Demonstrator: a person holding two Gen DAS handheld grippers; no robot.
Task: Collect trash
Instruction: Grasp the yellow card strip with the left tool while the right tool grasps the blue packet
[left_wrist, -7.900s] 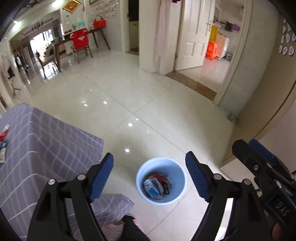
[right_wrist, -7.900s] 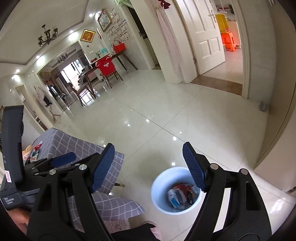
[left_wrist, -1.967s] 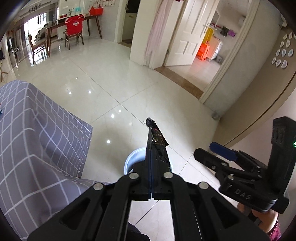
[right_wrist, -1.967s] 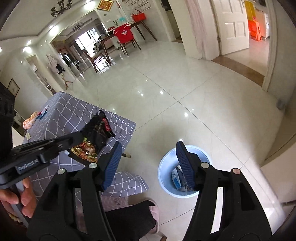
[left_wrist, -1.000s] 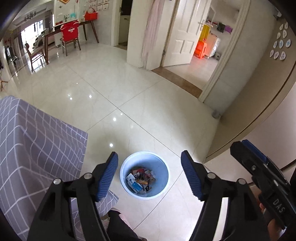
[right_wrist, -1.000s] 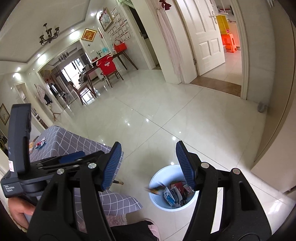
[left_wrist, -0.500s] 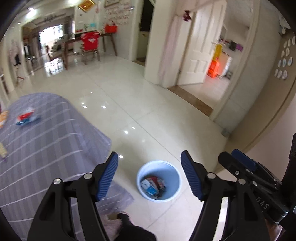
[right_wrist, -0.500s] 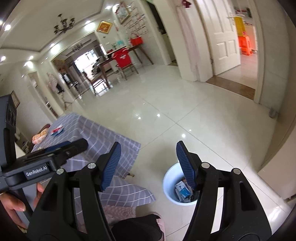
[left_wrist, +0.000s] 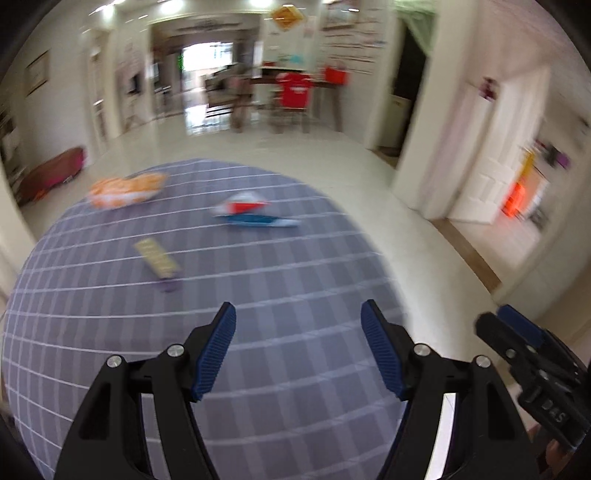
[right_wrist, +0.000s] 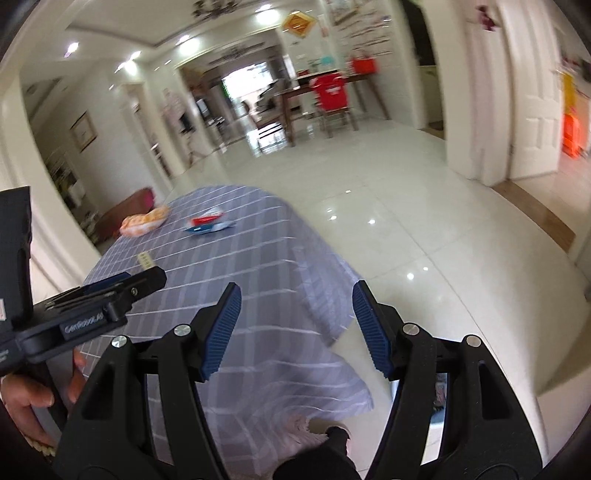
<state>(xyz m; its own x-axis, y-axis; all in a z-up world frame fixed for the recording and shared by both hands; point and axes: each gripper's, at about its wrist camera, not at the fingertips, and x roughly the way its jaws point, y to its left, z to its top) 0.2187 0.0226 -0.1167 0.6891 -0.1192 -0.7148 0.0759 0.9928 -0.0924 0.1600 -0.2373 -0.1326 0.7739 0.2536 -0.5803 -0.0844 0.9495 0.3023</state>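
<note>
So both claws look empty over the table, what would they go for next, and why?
Probably the left gripper should reach forward to the yellow wrapper, the closest scrap ahead of it on the tablecloth. Its jaws stand open and empty. The orange bag and red-and-blue wrapper lie farther off.

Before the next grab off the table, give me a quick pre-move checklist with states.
1. Left hand-held gripper empty, jaws apart: ok.
2. Right hand-held gripper empty, jaws apart: ok.
3. Trash left on the checked tablecloth: ok, three pieces: orange bag, red and blue wrapper, yellow strip wrapper.
4. Pieces apart from each other, each graspable alone: ok.
5. Views sharp enough to aim: not ok, both blurred.
6. Bin position known: cannot tell, almost hidden behind the right hand-held gripper.
</note>
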